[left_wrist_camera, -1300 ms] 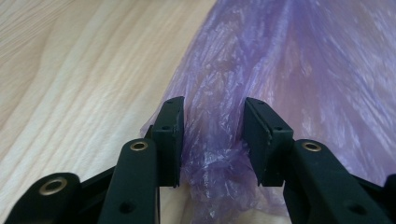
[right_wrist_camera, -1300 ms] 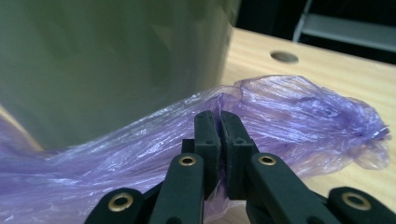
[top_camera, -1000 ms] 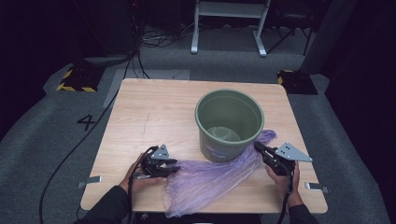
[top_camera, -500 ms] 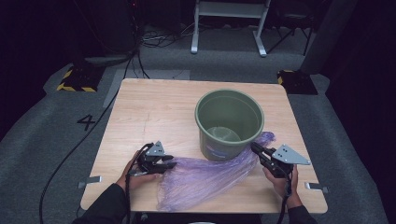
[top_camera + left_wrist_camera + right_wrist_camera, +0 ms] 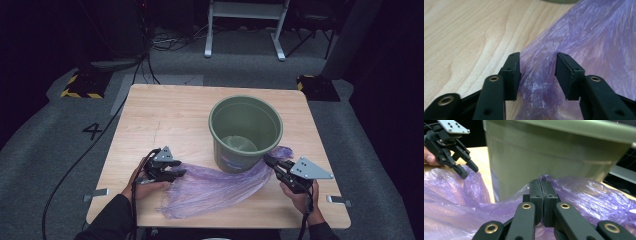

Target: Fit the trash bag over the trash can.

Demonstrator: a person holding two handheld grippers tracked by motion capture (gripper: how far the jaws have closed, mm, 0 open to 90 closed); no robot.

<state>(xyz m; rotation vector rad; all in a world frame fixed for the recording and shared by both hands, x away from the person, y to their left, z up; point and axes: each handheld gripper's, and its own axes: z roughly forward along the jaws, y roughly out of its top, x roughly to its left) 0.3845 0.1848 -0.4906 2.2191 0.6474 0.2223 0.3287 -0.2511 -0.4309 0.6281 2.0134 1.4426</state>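
Observation:
A crumpled purple plastic bag lies flat on the wooden table, in front of a green bucket. My left gripper is at the bag's left end. In the left gripper view it stands open, with a raised fold of the bag between the jaws. My right gripper is at the bag's right end, close to the bucket's foot. It is shut on a pinch of the bag, right before the bucket's wall. The left gripper also appears far off in the right gripper view.
The bucket stands upright right of the table's middle, and its inside looks bare. Bare wood spreads to the left and behind it. Cables, a stand and yellow-black blocks lie on the grey floor beyond the table.
Both grippers have drifted slightly to the left along the bag. The bag and the bucket lie much as before.

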